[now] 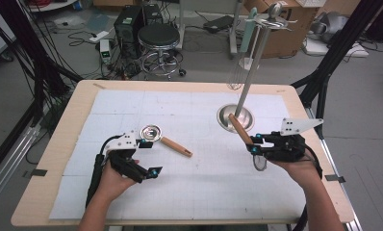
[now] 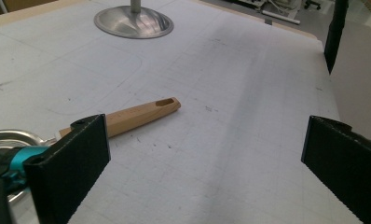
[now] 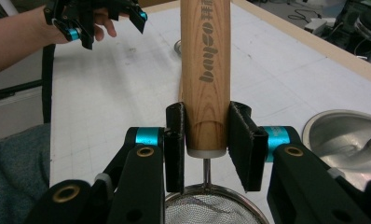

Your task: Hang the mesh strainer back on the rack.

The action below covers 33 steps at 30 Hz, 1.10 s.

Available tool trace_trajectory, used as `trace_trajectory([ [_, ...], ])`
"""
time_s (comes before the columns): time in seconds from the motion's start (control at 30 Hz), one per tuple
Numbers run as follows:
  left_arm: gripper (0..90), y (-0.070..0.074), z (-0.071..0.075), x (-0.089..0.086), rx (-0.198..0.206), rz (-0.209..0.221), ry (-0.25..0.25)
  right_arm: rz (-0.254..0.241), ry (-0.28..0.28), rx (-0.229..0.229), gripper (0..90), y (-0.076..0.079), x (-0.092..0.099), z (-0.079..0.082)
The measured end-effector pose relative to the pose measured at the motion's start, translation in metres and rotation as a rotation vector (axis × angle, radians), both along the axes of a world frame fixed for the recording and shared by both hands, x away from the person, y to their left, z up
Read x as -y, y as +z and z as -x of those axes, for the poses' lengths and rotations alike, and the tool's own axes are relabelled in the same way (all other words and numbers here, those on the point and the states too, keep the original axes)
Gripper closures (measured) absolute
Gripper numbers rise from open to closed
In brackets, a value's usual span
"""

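A mesh strainer (image 1: 260, 162) with a wooden handle (image 1: 240, 129) is held just above the mat at the right. My right gripper (image 1: 255, 143) is shut on the handle's lower end (image 3: 206, 70), with the mesh bowl (image 3: 211, 210) below the jaws. A second utensil with a round metal bowl (image 1: 152, 131) and a wooden handle (image 1: 176, 147) lies flat on the mat at left centre. My left gripper (image 1: 149, 157) stands wide open just in front of it. In the left gripper view that handle (image 2: 141, 114) passes behind the left jaw, untouched by my left gripper (image 2: 207, 163).
A utensil stand with a round metal base (image 1: 235, 118) and a tall pole (image 1: 252, 67) stands at the back right; a whisk and a teal utensil hang from its top. A white gridded mat (image 1: 199, 192) covers the wooden table (image 1: 59, 134). Stool, cables and boxes lie beyond.
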<state>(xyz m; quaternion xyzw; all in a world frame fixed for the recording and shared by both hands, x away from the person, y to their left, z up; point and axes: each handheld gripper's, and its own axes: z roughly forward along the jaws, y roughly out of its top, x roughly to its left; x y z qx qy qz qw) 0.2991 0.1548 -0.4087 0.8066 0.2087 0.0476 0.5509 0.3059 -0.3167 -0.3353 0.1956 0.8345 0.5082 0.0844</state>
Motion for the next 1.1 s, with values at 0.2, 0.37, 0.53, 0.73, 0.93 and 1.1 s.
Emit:
trace_trajectory([
  [0.2, 1.6, -0.001, -0.001, 0.002, 0.000, 0.001, -0.003, -0.028, 0.002, 0.014, 68.6, 0.010, 0.010, -0.007],
  [0.37, 1.6, -0.001, -0.002, 0.003, 0.001, -0.001, -0.004, -0.037, -0.011, 0.030, 68.6, 0.025, 0.016, -0.014],
  [0.53, 1.6, 0.000, -0.002, 0.003, 0.002, -0.001, -0.004, -0.033, -0.019, 0.061, 68.6, 0.042, 0.020, -0.021],
  [0.73, 1.6, 0.000, -0.001, 0.002, 0.000, 0.000, -0.004, -0.050, -0.043, 0.084, 68.6, 0.055, 0.030, -0.030],
  [0.93, 1.6, 0.000, -0.001, 0.001, 0.001, -0.001, -0.003, -0.064, -0.080, 0.094, 68.6, 0.068, 0.045, -0.039],
  [1.1, 1.6, 0.000, -0.001, 0.001, -0.001, 0.001, -0.001, -0.095, -0.098, 0.110, 68.6, 0.081, 0.052, -0.041],
])
